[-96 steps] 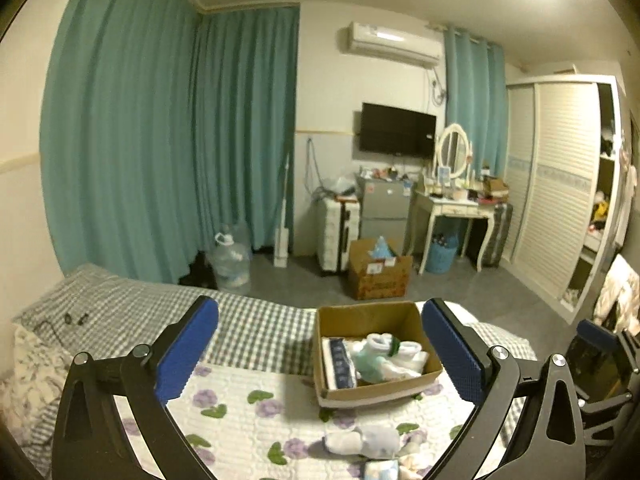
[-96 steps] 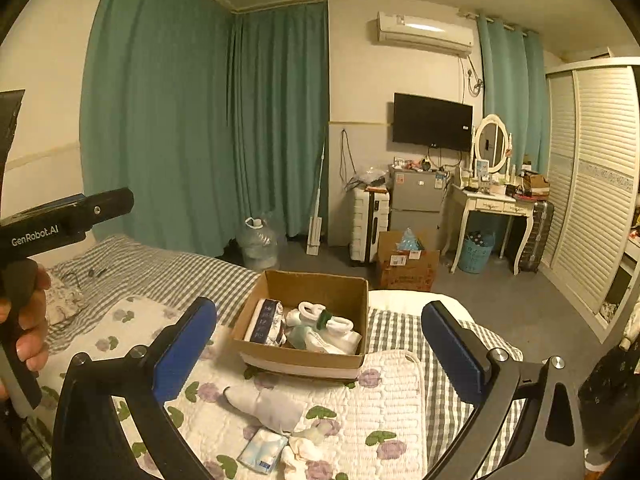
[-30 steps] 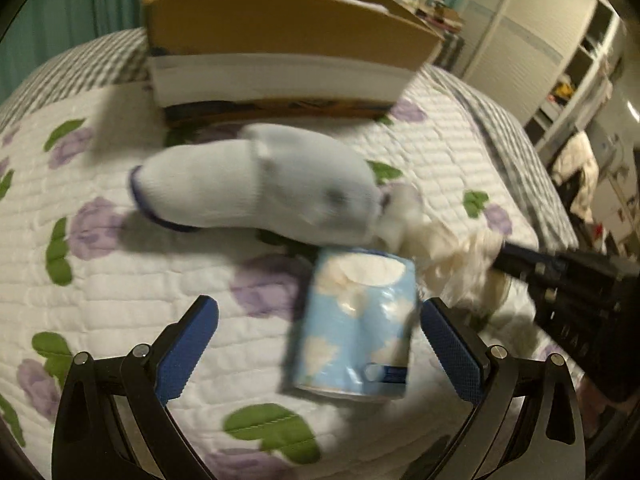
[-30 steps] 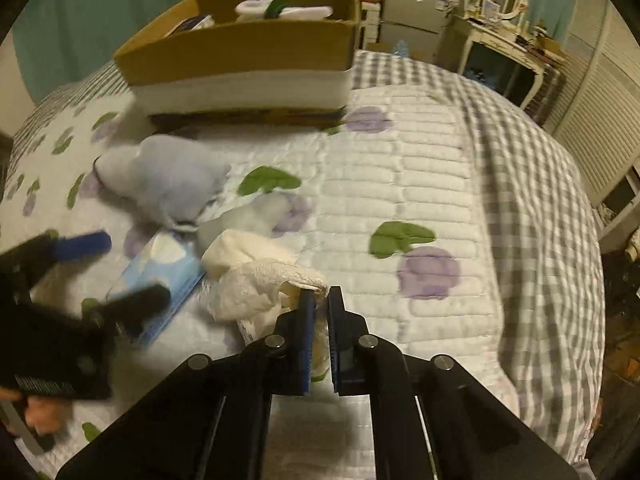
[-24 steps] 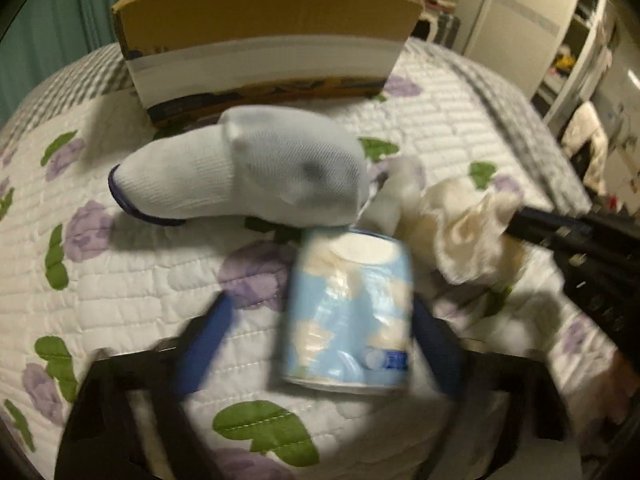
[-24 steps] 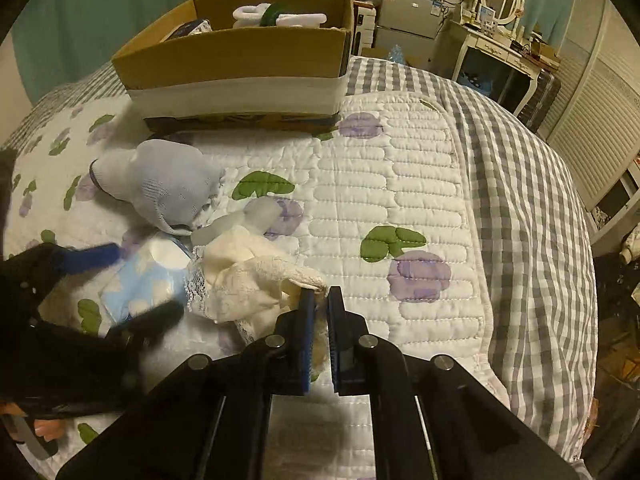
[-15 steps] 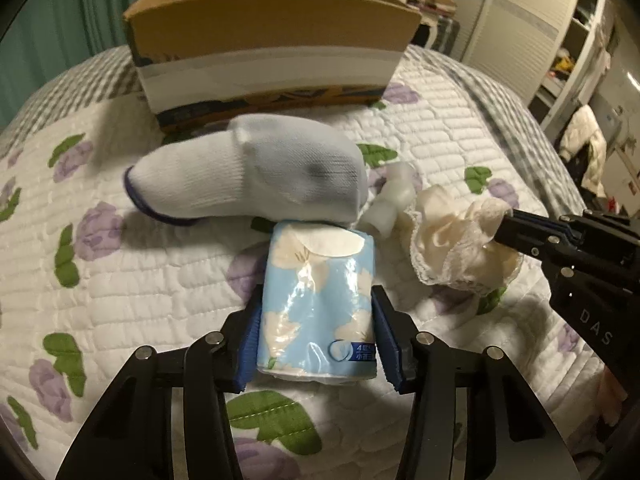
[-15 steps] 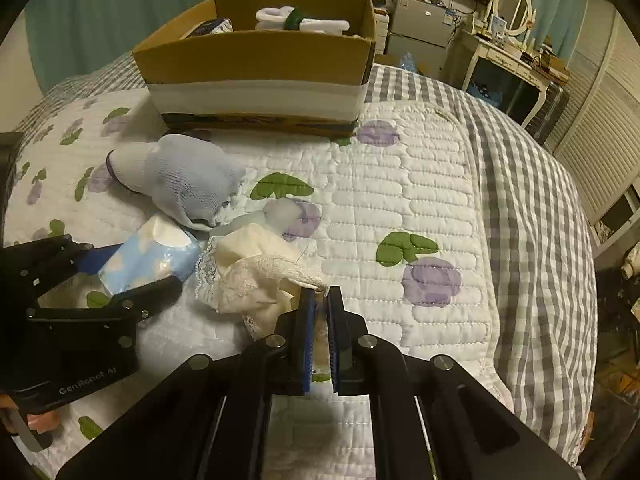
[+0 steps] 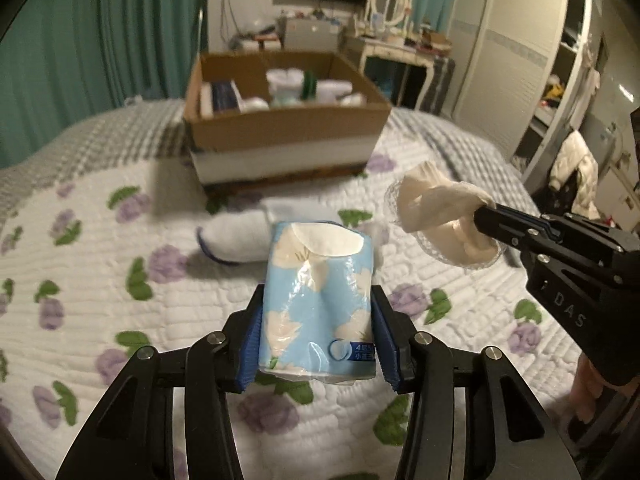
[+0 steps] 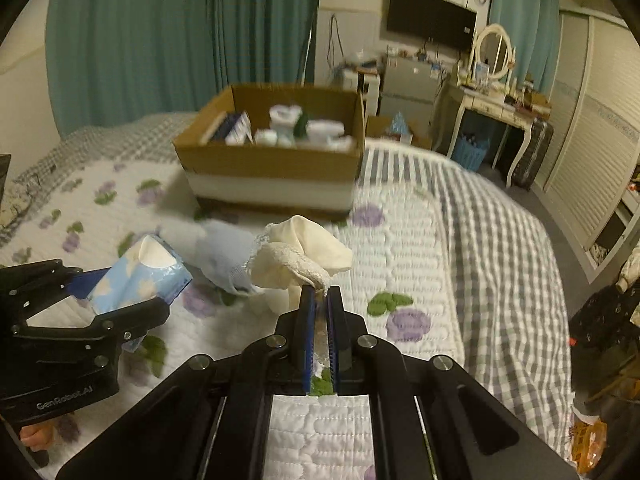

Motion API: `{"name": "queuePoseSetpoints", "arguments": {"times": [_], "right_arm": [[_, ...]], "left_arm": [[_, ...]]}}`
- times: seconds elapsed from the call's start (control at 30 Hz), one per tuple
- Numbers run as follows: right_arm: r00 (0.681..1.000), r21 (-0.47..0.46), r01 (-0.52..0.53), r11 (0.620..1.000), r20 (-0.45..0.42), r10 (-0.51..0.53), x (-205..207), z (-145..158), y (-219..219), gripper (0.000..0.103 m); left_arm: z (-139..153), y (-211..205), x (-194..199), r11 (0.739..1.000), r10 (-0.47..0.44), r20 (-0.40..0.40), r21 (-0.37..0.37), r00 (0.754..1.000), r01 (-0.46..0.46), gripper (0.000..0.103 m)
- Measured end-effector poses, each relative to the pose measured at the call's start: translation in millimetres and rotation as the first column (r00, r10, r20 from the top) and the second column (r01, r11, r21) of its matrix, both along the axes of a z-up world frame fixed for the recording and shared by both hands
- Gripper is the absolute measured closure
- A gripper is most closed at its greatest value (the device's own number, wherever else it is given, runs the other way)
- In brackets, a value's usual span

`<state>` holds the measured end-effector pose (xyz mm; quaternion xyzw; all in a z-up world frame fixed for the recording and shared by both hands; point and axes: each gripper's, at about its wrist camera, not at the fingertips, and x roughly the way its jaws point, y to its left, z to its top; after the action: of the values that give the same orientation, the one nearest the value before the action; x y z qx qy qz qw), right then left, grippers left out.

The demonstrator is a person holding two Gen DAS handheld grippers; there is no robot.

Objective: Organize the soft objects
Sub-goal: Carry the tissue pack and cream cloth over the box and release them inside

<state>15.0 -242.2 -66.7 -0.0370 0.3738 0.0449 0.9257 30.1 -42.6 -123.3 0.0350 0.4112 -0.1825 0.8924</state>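
above quilt (image 9: 120, 264), tissue pack (image 9: 318, 300) between pads (image 9: 250, 344)

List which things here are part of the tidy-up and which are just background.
Job:
- tissue pack, held in the left gripper
- cream lace cloth, pinched in the right gripper
- grey-blue sock on the quilt
- cardboard box, already holding soft items

Background:
- dressing table
- TV
- teal curtains
- wardrobe

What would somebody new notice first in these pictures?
Probably the blue tissue pack clamped in the left tongs, raised over the flowered quilt. Beside it, the right tongs pinch a cream lacy cloth. Behind both sits an open cardboard box with soft things inside.
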Motion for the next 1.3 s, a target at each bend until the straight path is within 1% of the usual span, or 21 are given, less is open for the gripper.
{"name": "queuePoseSetpoints", "arguments": {"times": [0.1, 0.27, 0.4, 0.53, 0.7, 0.87, 1.0, 1.13, 1.3], "right_arm": [[1.0, 0.046, -0.001, 0.999, 0.03, 0.0, -16, 17, 4, 0.097], [0.997, 0.053, -0.009, 0.999, 0.076, 0.005, -43, 42, 12, 0.098], [0.992, 0.07, -0.017, 0.997, 0.126, 0.008, -55, 75, 16, 0.098], [0.983, 0.071, -0.023, 0.997, 0.182, 0.009, -61, 109, 17, 0.098], [0.965, 0.068, -0.033, 0.997, 0.263, 0.014, -61, 156, 18, 0.097], [0.944, 0.061, -0.047, 0.997, 0.33, 0.024, -50, 194, 19, 0.097], [0.931, 0.064, -0.056, 0.996, 0.364, 0.029, -27, 212, 15, 0.097], [0.926, 0.065, -0.064, 0.996, 0.375, 0.035, 2, 220, 15, 0.097], [0.927, 0.059, -0.071, 0.996, 0.372, 0.044, 44, 219, 14, 0.097]], "left_arm": [[22, 8, -15, 1.0, 0.017, 0.034, -0.013, 0.999, -0.016, 0.056], [56, 19, -35, 0.999, 0.049, 0.105, -0.017, 0.993, -0.048, 0.056], [84, 31, -44, 0.996, 0.085, 0.157, -0.033, 0.984, -0.08, 0.056], [113, 37, -46, 0.994, 0.107, 0.206, -0.058, 0.973, -0.097, 0.056], [148, 36, -38, 0.992, 0.117, 0.259, -0.085, 0.959, -0.098, 0.056], [172, 38, -18, 0.989, 0.128, 0.296, -0.11, 0.947, -0.1, 0.056], [186, 37, 5, 0.987, 0.139, 0.322, -0.121, 0.937, -0.105, 0.056], [193, 32, 32, 0.986, 0.148, 0.334, -0.122, 0.931, -0.113, 0.056], [189, 25, 75, 0.984, 0.165, 0.332, -0.122, 0.929, -0.131, 0.056]]}}
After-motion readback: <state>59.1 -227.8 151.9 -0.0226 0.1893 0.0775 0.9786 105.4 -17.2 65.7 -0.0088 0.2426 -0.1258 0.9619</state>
